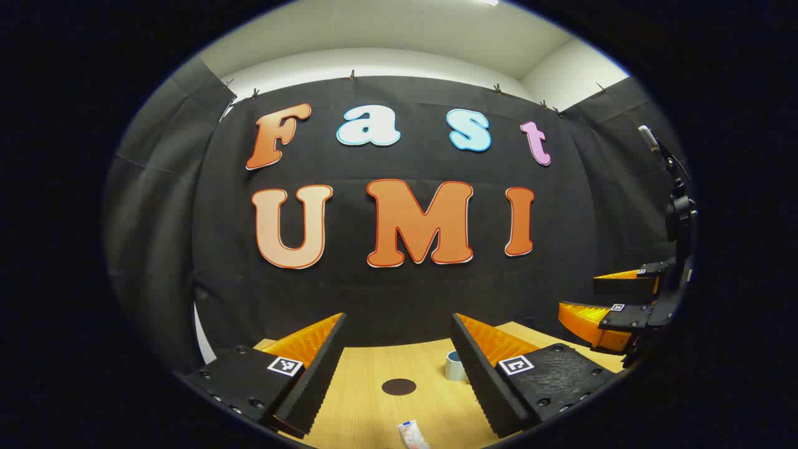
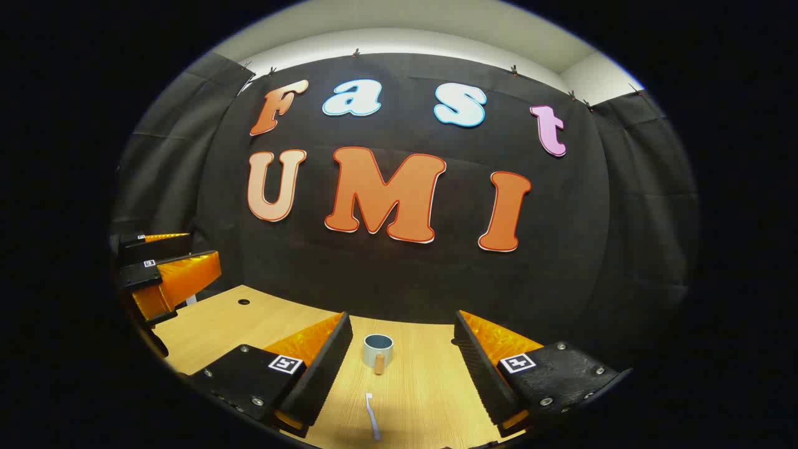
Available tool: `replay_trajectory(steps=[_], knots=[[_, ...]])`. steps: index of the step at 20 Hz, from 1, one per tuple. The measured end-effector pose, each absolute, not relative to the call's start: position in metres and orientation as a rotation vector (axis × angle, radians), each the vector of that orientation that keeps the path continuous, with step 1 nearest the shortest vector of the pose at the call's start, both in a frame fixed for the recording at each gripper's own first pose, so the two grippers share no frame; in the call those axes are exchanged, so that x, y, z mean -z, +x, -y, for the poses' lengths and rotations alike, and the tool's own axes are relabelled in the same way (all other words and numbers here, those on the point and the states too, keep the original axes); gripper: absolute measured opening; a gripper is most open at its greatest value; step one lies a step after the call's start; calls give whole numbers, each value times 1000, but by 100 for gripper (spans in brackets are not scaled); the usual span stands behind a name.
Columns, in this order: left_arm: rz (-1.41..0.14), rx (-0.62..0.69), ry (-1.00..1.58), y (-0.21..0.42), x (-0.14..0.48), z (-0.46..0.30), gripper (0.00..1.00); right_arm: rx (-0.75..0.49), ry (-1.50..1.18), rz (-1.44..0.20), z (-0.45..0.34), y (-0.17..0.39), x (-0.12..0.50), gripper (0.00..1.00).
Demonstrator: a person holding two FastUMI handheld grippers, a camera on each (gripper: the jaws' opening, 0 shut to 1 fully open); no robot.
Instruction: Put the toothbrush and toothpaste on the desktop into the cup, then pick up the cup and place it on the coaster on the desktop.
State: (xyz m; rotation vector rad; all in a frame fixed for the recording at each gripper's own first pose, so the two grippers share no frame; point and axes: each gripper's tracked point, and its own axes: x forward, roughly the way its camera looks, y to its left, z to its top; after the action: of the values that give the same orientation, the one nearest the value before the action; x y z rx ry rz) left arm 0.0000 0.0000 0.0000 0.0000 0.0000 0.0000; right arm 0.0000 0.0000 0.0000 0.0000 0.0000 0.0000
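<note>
Left gripper hanging above the desk, fingers spread wide, gripping nothing. Coaster lying flat between them; cup standing just inside the right finger; toothpaste lying nearer, between the fingers.

Right gripper also hovering with fingers apart, empty. Cup standing upright ahead between them; toothbrush lying nearer on the desk.
</note>
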Motion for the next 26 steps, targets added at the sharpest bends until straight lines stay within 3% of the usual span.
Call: replay_trajectory(steps=[10,26], knots=[[16,-141,-7,10,2,-12,98,-120,17,-36,-8,39,21,99],[2,-138,46,16,6,4,98,-177,37,-142,-21,59,65,99]])
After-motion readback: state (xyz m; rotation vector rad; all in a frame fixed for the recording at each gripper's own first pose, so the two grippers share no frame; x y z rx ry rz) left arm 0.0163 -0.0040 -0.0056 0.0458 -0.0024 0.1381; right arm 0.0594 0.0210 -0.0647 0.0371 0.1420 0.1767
